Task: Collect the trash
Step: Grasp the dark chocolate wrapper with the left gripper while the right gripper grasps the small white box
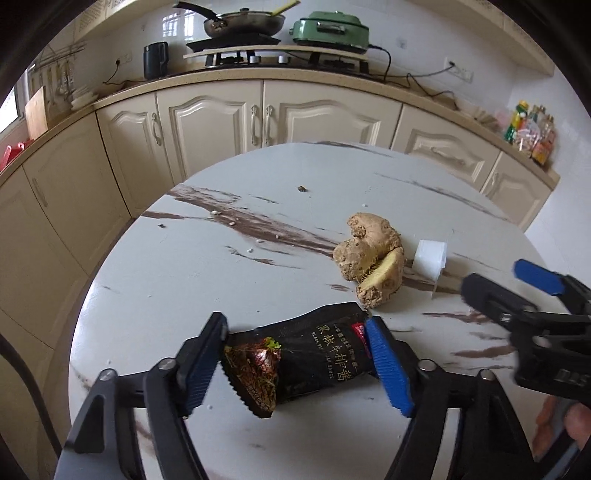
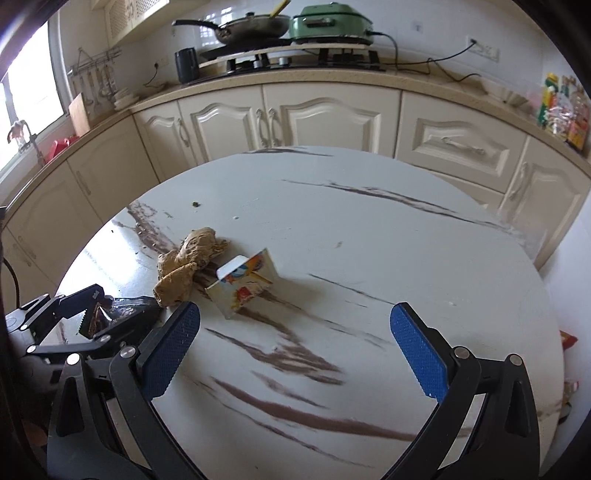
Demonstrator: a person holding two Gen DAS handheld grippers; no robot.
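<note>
On the round marble-patterned table [image 1: 229, 280] lies a black sauce packet [image 1: 295, 362], flat on the tabletop at the near edge, its torn, saw-toothed end turned to the left. The left gripper [image 1: 295, 367] straddles it: the blue pad on the right side touches the packet's right end, and the dark pad on the left sits against the crumpled left end, so the claw stands at a middling width with the packet between its fingers, and the packet looks pinched rather than merely bracketed (it still rests on the table). Just beyond the packet sits a knob of ginger [image 1: 369, 258], cut face showing yellow, and right beside that a small opened carton [image 2: 243, 284], white on one side and printed in orange and blue on the other, standing tilted on the table. The right gripper [image 2: 295, 354] hangs above bare tabletop with its two blue pads far apart and nothing between them; the carton lies ahead of its left finger, apart from it. A few small crumbs [image 1: 302, 189] dot the far side of the table. Behind runs a cream cabinet counter with a frying pan [image 1: 243, 22] and a green cooker [image 1: 330, 31] on the stove.
</note>
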